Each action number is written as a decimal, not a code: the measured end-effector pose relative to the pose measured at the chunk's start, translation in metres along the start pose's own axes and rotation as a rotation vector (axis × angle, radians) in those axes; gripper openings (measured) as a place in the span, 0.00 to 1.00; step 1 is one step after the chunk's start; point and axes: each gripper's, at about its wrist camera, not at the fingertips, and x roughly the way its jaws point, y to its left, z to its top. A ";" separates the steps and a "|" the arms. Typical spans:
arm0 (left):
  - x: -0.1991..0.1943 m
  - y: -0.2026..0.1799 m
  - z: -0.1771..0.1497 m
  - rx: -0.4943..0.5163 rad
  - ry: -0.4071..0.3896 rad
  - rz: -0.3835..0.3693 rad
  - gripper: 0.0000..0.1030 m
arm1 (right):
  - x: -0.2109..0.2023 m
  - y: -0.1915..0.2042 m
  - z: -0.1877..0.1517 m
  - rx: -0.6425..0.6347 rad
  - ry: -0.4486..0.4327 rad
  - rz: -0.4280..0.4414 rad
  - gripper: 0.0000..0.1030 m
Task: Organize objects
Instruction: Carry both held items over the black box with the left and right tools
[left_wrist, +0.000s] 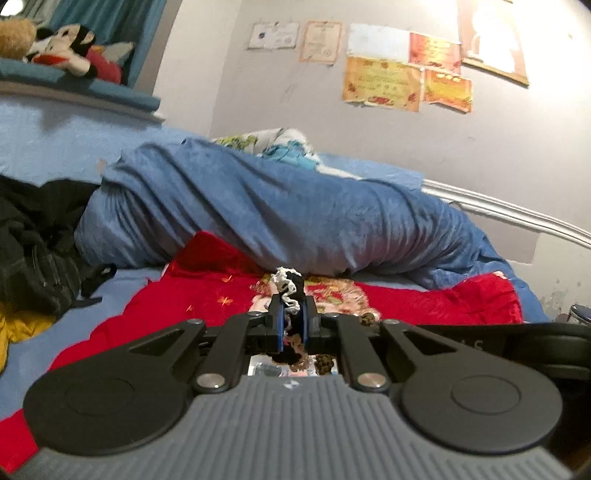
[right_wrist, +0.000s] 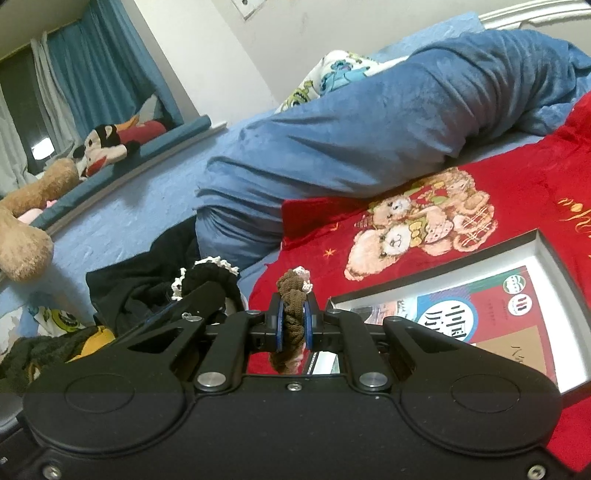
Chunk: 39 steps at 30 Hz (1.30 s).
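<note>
While my left gripper (left_wrist: 291, 314) is clamped tight on a black scrunchie (left_wrist: 291, 284) with white lace trim, the band stands upright between the pads, its long axis running top to bottom. My right gripper (right_wrist: 291, 314) is pinched just as narrowly on a brown scrunchie (right_wrist: 291, 314), likewise upright. Both hang over the red blanket (right_wrist: 517, 177) on the bed, beside a framed picture (right_wrist: 546, 258). Beyond lies a rolled blue quilt (left_wrist: 295, 214).

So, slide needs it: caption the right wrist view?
Right gripper shut on a brown scrunchie above a red blanket.
</note>
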 end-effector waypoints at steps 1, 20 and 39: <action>0.005 0.002 -0.002 -0.011 0.017 0.005 0.12 | 0.006 -0.001 0.000 -0.002 0.011 -0.001 0.11; 0.034 0.021 -0.024 -0.060 0.132 0.098 0.12 | 0.026 -0.034 -0.007 0.022 0.093 -0.057 0.11; 0.058 0.016 -0.055 -0.094 0.262 -0.003 0.13 | 0.038 -0.089 -0.034 0.222 0.196 -0.053 0.11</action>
